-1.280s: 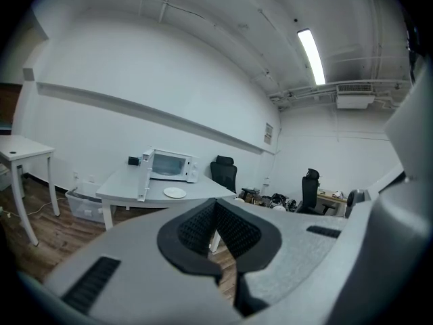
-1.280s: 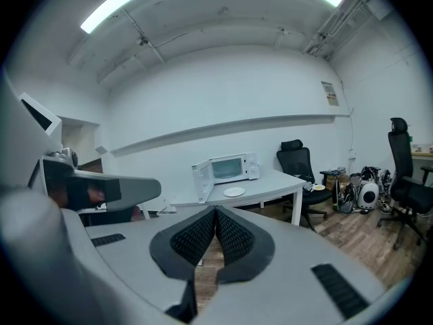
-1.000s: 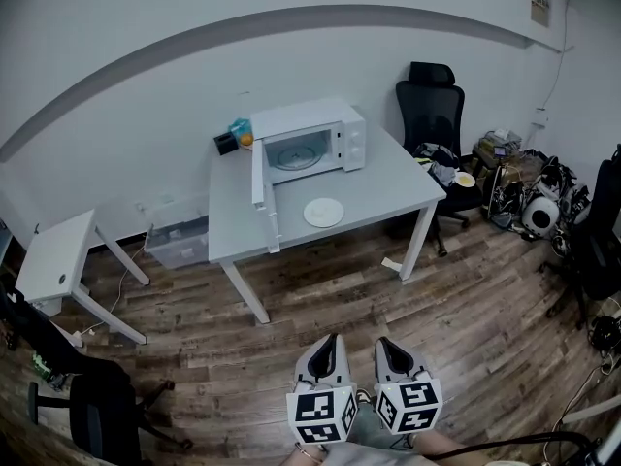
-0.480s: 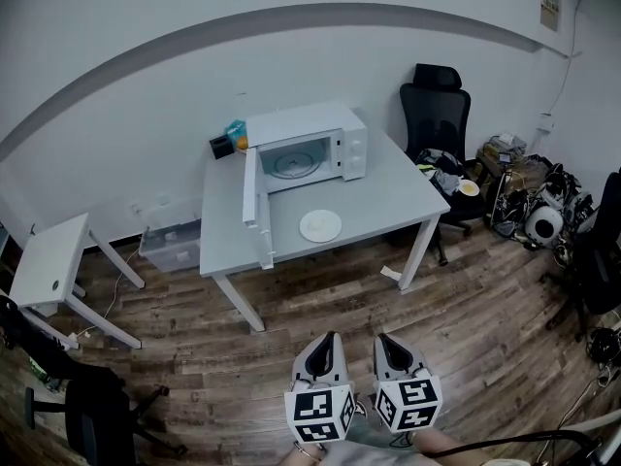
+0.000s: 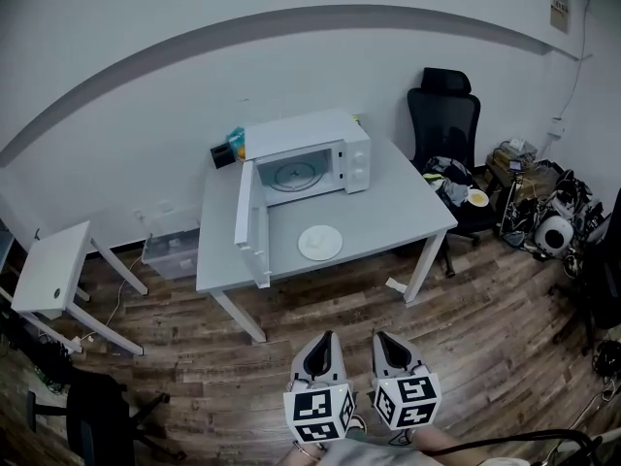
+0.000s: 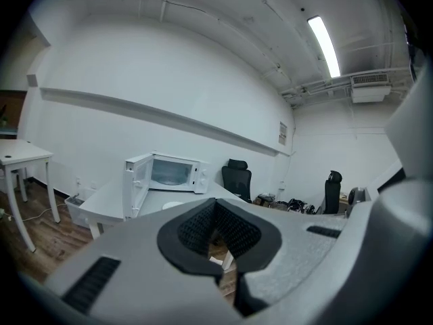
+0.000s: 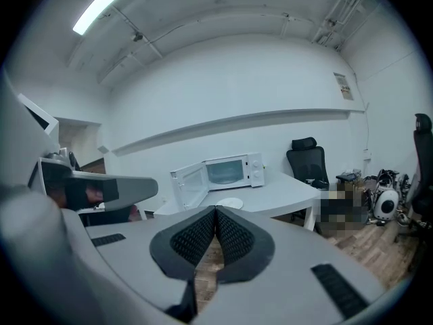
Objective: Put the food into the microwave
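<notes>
A white microwave (image 5: pixel 309 155) stands on a white table (image 5: pixel 388 202) against the far wall, its door (image 5: pixel 248 223) swung wide open to the left. In front of it lies a white plate (image 5: pixel 320 242); I cannot make out food on it from here. Both gripper views show the same microwave (image 6: pixel 174 172) (image 7: pixel 230 171), its door (image 6: pixel 137 183) (image 7: pixel 186 184) and the plate (image 6: pixel 173 205) (image 7: pixel 231 203) far ahead. My left gripper (image 5: pixel 322 343) and right gripper (image 5: pixel 380 340) hover side by side over the floor, well short of the table, both shut and empty.
A black office chair (image 5: pixel 444 124) stands right of the table, with bags and clutter (image 5: pixel 532 197) beyond it. A small white side table (image 5: pixel 53 268) sits at the left, a clear bin (image 5: pixel 173 250) under the main table, and another dark chair (image 5: pixel 92 414) at lower left.
The view has shifted a little nearer to the table, and the microwave door shows swung wider. Both grippers keep their place, shut.
</notes>
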`<control>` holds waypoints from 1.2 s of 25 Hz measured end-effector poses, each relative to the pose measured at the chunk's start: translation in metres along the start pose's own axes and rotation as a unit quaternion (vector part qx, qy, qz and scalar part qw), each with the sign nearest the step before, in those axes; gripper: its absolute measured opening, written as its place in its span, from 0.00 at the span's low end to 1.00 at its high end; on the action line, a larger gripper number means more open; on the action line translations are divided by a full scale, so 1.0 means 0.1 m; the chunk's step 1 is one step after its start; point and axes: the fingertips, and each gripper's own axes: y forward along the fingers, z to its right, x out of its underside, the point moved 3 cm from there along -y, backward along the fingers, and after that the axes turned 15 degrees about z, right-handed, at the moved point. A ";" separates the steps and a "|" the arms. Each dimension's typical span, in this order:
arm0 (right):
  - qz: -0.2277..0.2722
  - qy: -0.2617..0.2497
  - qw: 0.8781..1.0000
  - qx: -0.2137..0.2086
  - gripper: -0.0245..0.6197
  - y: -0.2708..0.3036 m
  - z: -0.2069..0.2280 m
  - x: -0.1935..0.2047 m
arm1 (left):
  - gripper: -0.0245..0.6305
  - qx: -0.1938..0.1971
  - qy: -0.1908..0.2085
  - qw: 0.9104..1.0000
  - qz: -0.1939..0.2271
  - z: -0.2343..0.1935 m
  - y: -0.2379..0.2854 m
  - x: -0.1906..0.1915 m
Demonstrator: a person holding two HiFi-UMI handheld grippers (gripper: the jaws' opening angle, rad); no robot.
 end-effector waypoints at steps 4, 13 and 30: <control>-0.001 0.017 1.000 -0.007 0.06 0.18 0.10 0.02 | 0.04 -0.011 0.003 1.000 -0.010 -0.03 0.17 0.05; -0.009 0.028 0.999 -0.023 0.06 0.50 0.33 0.00 | 0.04 -0.034 0.008 0.999 -0.017 -0.02 0.47 0.09; -0.033 0.019 0.999 -0.024 0.06 0.78 0.58 0.07 | 0.04 -0.038 0.007 0.999 -0.025 -0.12 0.84 0.20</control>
